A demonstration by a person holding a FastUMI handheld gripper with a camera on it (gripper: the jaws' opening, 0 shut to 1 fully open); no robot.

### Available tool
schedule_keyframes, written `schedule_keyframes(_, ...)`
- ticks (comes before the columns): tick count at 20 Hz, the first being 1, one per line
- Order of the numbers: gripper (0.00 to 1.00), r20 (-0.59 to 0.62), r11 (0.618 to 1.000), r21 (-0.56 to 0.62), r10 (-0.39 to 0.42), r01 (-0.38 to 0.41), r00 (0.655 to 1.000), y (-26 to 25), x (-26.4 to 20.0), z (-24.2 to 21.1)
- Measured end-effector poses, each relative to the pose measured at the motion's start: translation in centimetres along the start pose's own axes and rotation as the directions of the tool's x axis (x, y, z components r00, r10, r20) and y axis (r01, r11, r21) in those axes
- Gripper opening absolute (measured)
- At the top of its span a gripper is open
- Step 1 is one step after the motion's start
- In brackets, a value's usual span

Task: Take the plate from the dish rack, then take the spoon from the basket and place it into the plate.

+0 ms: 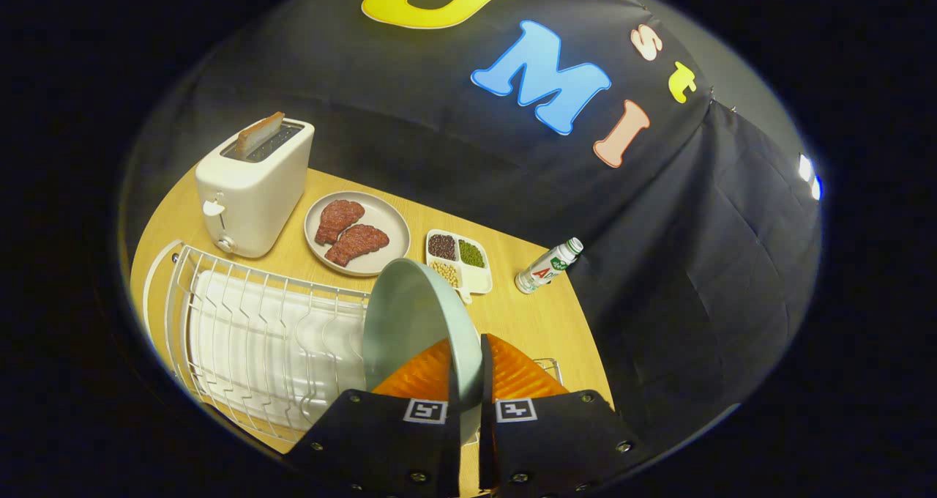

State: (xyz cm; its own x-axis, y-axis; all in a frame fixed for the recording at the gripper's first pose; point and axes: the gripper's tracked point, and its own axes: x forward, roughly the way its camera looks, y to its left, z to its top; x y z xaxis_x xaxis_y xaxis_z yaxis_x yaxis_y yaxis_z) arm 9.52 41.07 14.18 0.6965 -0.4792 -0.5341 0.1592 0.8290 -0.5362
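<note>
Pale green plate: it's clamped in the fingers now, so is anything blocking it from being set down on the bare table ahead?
Nothing visible blocks it. The gripper is shut on the pale green plate, held on edge above the dish rack. Bare table lies ahead, between the divided dish and bottle.

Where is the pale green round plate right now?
The pale green round plate stands on edge, clamped between the gripper fingers, over the white wire dish rack, just before the white compartment tray of beans.
</note>
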Motion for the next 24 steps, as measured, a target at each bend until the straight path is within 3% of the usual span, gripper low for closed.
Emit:
schedule_keyframes(4, 0.1, 0.078, 0.999, 0.044, 0.022, -0.026, 0.997, -2.2, -0.2, 1.5)
schedule_keyframes(10, 0.1, 0.071, 0.962, 0.201, 0.176, -0.187, 0.982, -6.8, -0.1, 0.8)
schedule_keyframes(13, 0.1, 0.066, 0.895, 0.323, 0.304, -0.308, 0.95, -9.8, -0.8, -0.9)
schedule_keyframes(14, 0.06, 0.067, 0.88, 0.346, 0.323, -0.326, 0.944, -10.7, 0.6, -2.0)
schedule_keyframes(20, 0.06, 0.067, 0.777, 0.459, 0.453, -0.431, 0.889, -15.6, 0.8, -6.2)
schedule_keyframes(24, 0.06, 0.097, 0.687, 0.503, 0.557, -0.524, 0.825, -16.9, -0.3, -9.0)
